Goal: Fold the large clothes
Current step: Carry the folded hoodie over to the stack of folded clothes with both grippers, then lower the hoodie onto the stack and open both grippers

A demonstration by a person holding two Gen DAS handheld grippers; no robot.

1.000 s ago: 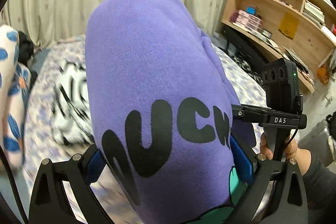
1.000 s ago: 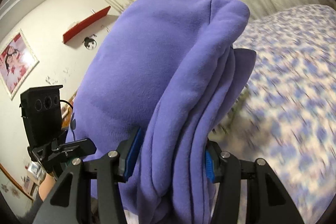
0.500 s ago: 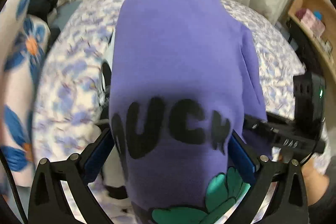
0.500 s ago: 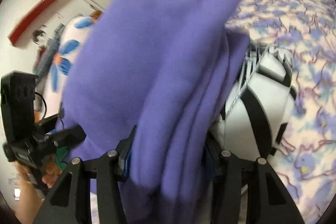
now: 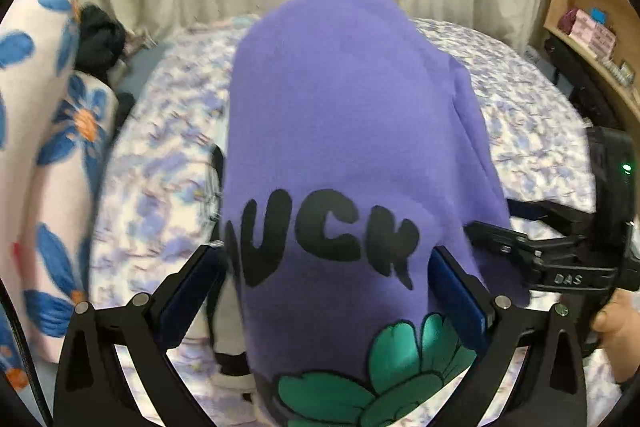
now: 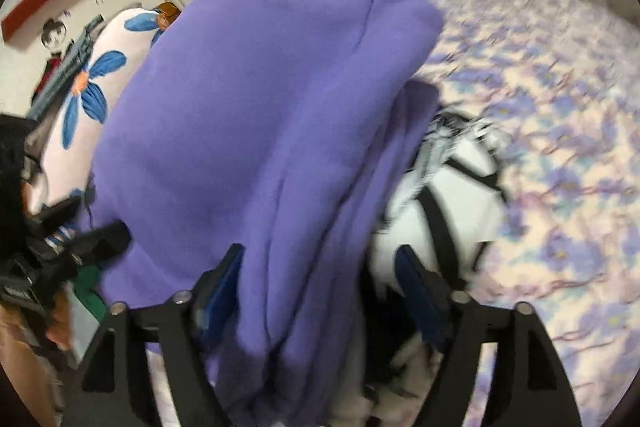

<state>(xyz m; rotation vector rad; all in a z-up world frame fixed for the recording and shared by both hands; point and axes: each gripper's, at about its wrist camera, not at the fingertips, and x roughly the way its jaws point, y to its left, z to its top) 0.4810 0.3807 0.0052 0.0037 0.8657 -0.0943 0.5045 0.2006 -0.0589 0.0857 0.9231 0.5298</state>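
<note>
The purple sweatshirt (image 5: 344, 147) fills the left wrist view, folded into a thick bundle that bulges up over the floral bedspread (image 5: 160, 155). Black block letters run across its front, with a green flower print below them (only the upper petals show). From the right wrist view the same bundle (image 6: 256, 131) shows its plain side, several stacked layers of soft fleece hanging in long folds along its right edge. It sits over a black-and-white striped garment (image 6: 452, 195) lying on the bed, partly covering it.

Right claw (image 6: 320, 267) opening off the lowered purple sweatshirt (image 6: 256, 115) (bed closer)
</note>
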